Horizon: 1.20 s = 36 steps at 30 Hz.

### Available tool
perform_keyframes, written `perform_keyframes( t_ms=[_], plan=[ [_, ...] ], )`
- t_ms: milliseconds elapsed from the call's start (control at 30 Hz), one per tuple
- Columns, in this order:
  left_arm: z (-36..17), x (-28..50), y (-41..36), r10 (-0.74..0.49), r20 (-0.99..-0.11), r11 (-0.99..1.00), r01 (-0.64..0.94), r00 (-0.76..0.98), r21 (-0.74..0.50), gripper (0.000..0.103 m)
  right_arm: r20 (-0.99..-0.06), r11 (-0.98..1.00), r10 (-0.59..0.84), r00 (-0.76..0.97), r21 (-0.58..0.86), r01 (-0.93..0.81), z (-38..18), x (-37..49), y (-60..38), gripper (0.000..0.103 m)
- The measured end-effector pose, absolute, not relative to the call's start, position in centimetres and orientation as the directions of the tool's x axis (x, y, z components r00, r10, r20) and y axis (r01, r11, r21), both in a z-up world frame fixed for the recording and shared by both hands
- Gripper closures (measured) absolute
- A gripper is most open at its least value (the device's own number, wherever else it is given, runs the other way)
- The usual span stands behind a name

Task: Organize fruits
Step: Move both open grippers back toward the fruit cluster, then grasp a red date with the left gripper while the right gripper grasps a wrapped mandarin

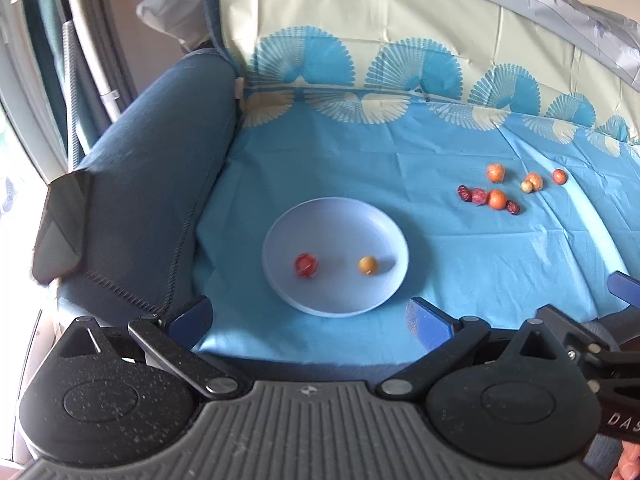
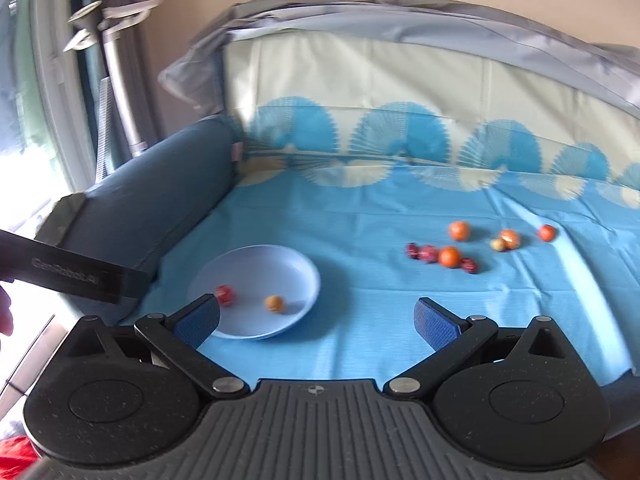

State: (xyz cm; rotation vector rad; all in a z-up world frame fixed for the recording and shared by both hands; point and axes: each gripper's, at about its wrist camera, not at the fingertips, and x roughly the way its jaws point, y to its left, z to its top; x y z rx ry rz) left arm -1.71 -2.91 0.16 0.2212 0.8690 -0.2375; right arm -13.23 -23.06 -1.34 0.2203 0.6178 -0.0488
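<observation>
both tools (image 1: pixel 308 314) (image 2: pixel 316 320) hover spread wide above the plate (image 1: pixel 384 232).

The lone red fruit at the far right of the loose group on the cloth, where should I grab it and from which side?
Grip the red fruit across its round middle, coming from above. It sits apart, so the fingers likely have room either side.
</observation>
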Motion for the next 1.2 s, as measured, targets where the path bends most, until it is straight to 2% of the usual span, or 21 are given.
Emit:
perform_keyframes(
  t_ms=[433,733,967,1200],
  plan=[
    [-3.6,10.1,-17.0,-0.167,-0.841,0.92,0.389,0.514,0.055,0.0,-0.614,0.882,-0.231,0.755,0.195,0.428,-6.5,-8.4,-37.7,0.001],
    [-11.1,21.1,-28.1,-0.188,-0.904,0.901,0.435,0.384,-0.003,0.0,-0.643,0.822,-0.319,0.696,0.178,0.541,-13.4,1.0,-48.0,0.001],
    [-17.4,26.8,-32.5,-0.144,-0.947,0.916,0.4,0.286,-0.018,0.0,-0.696,0.822,-0.313,0.646,0.141,0.551,-19.3,10.0,-54.0,0.001],
    [-20.4,27.8,-33.6,-0.112,-0.963,0.896,0.445,0.245,0.01,0.0,-0.768,0.833,-0.283,0.574,0.099,0.544,-23.9,16.2,-56.5,0.001]
  ],
)
